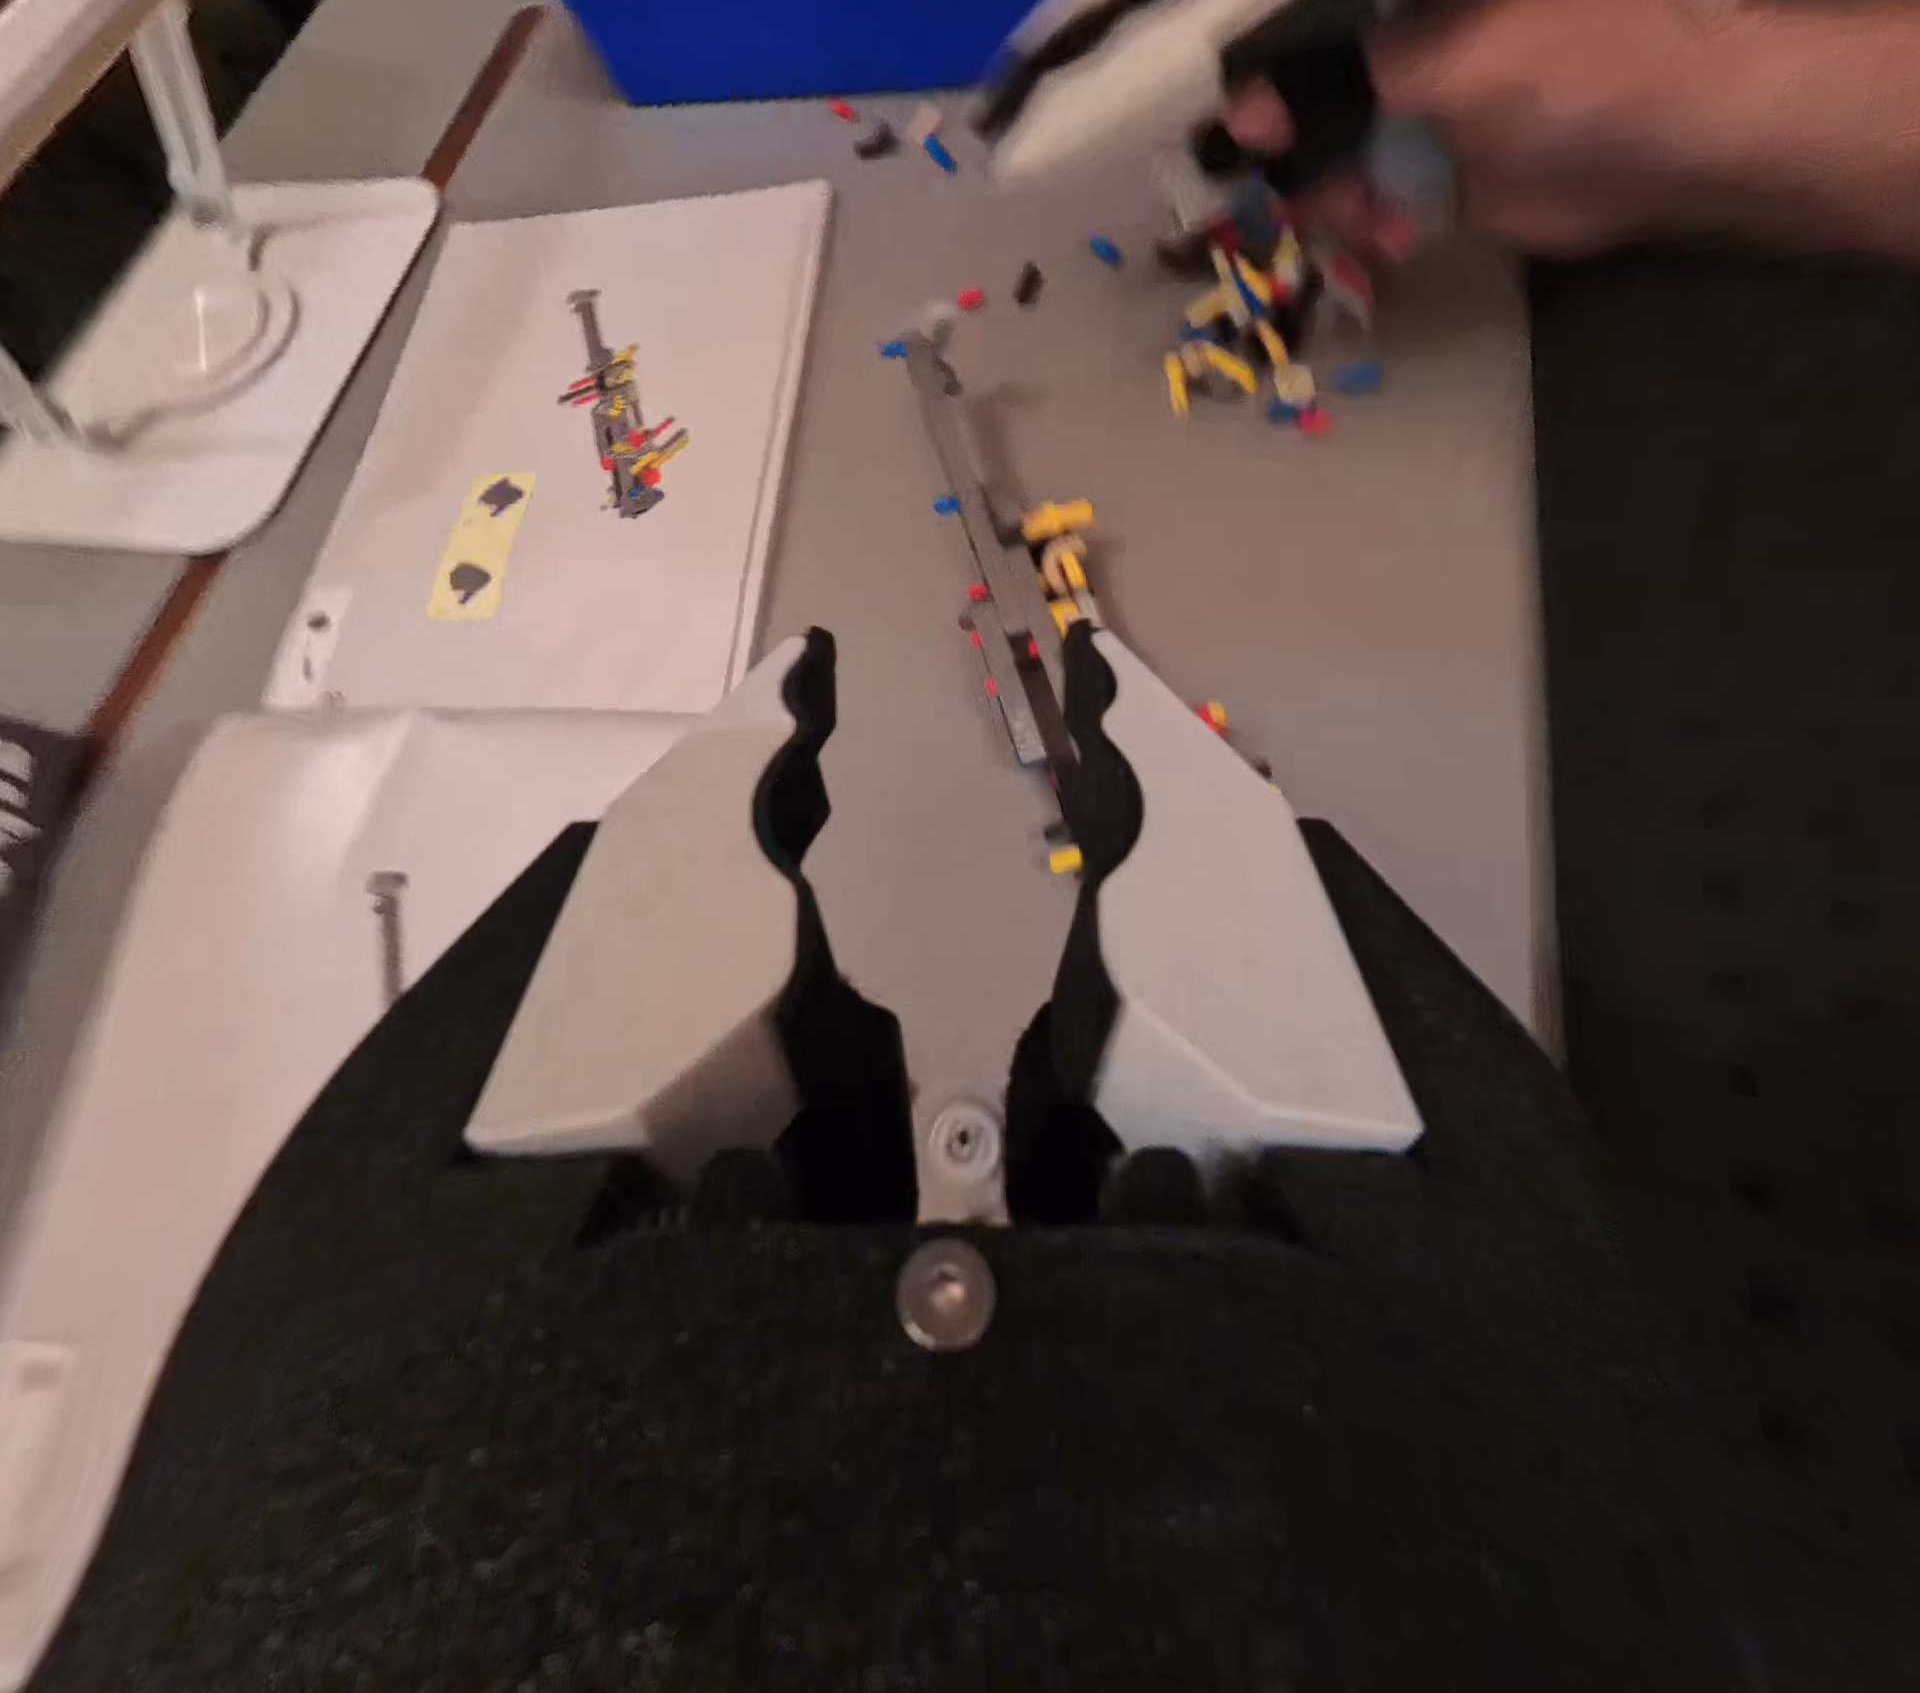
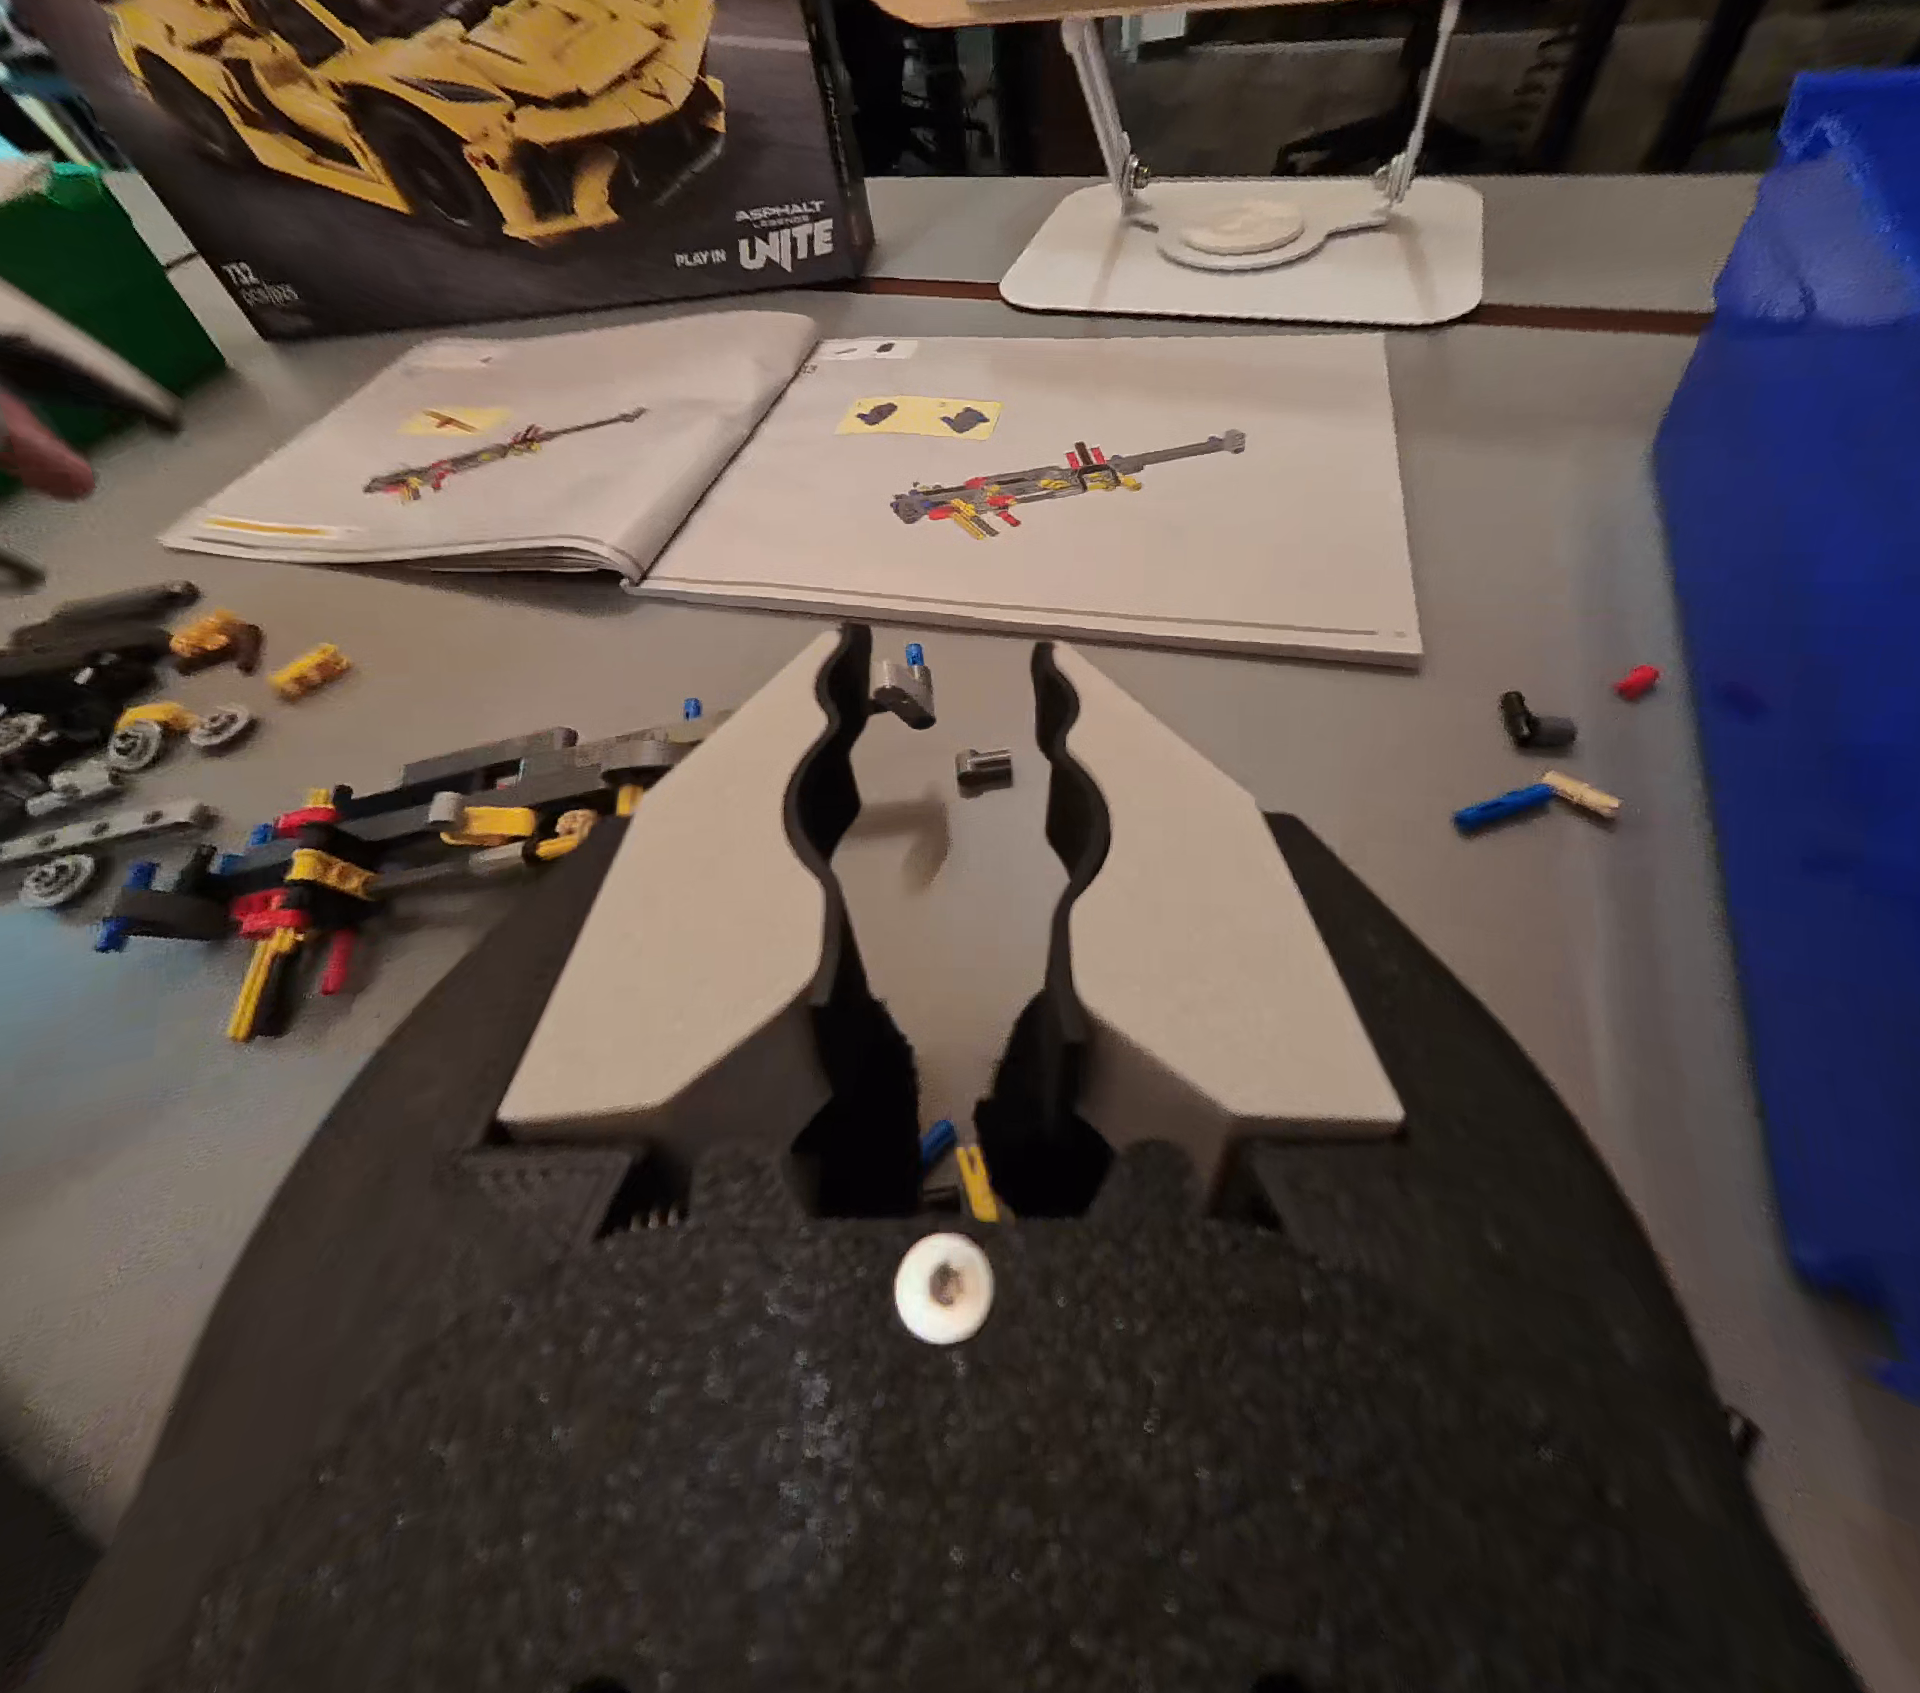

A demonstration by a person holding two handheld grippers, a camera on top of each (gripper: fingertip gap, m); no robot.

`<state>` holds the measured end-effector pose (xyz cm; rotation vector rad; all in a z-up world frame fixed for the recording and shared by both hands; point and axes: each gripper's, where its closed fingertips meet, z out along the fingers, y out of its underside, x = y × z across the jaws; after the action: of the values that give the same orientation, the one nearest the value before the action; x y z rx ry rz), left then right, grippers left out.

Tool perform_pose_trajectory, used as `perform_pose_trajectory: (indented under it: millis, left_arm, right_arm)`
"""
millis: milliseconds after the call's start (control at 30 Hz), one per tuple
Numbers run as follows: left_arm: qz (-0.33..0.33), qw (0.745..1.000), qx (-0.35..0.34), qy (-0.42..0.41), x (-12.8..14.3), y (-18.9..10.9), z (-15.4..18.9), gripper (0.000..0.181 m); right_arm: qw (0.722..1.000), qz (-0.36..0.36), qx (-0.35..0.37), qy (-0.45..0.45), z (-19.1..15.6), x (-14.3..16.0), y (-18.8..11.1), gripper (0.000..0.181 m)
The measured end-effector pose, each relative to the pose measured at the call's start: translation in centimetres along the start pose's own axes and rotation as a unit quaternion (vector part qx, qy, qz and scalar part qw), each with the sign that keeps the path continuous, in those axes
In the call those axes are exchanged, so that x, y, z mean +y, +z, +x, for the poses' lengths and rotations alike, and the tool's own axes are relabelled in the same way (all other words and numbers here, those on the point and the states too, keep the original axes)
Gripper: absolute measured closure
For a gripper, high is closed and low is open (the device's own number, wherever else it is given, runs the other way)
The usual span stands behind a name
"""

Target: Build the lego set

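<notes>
A long grey Lego assembly (image 1: 987,563) with yellow, red and blue parts lies on the grey table (image 1: 1299,656). My left gripper (image 1: 951,656) is open and empty above its near end, with the beam beside the right finger. My right gripper (image 2: 948,656) is open and empty, and it shows blurred in the left wrist view (image 1: 1174,12), held by a hand (image 1: 1610,105). The assembly (image 2: 436,822) runs behind its left finger. A grey connector with a blue pin (image 2: 906,687) shows between the fingers. A small grey piece (image 2: 984,765) lies beside it.
An open instruction booklet (image 2: 1039,500) lies ahead, with the set's box (image 2: 447,64) and a paper stand (image 2: 1247,251) behind. A blue bin (image 2: 1818,604) stands right. Loose pieces lie left (image 2: 125,708) and right (image 2: 1536,724), and in a pile (image 1: 1257,324). The left gripper's tips are roughly 20 cm from the right gripper's. The small grey piece (image 2: 984,765) is about 8 cm from my right fingertips and 20 cm from my left.
</notes>
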<state>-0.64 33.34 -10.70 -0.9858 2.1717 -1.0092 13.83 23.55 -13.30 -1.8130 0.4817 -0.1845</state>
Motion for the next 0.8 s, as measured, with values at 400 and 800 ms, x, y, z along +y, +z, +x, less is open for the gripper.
perform_pose_trajectory:
  millis: [400,800]
  left_arm:
    - [-0.144,0.987,-0.054,0.054,-4.0,16.5,-10.8,0.127]
    - [-0.208,0.976,0.037,0.049,-6.3,28.5,-7.9,0.134]
  right_arm:
    - [0.999,0.009,-0.037,0.021,-0.9,-0.1,-0.3,0.153]
    - [0.996,0.016,-0.067,0.048,-1.2,-0.1,-0.7,0.155]
